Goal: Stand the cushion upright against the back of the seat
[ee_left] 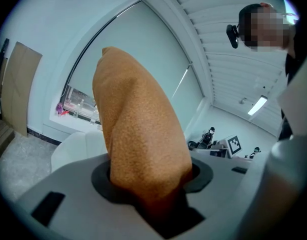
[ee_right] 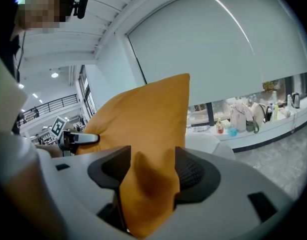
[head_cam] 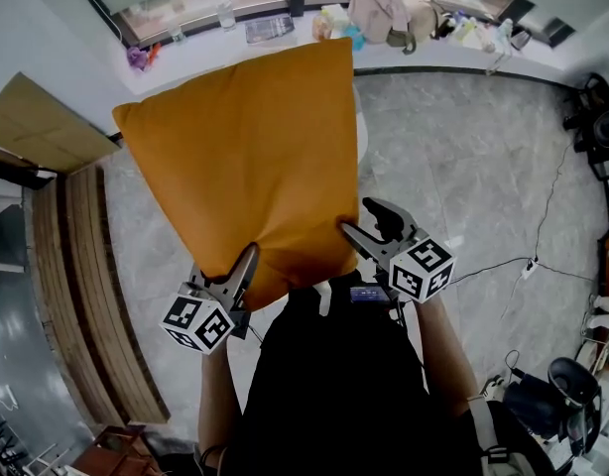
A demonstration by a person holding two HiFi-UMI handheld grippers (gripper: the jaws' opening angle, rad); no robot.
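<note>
Print: black-and-white square markers (head_cam: 424,271) on the gripper cubes, patterns rather than words. We see the orange cushion (head_cam: 250,157) up in the air over the grey floor (head_cam: 463,167), held at its near edge. Its long axis runs from the fingers up and away toward the far window ledge (head_cam: 285,43), with the top corner pointing far right. Left gripper (head_cam: 249,258): fingers clenched on the cushion's near-left edge. Right gripper (head_cam: 354,214): fingers released and spread, with the cushion's near corner loose between them. A white seat (ee_right: 208,143) sits beyond the cushion.
</note>
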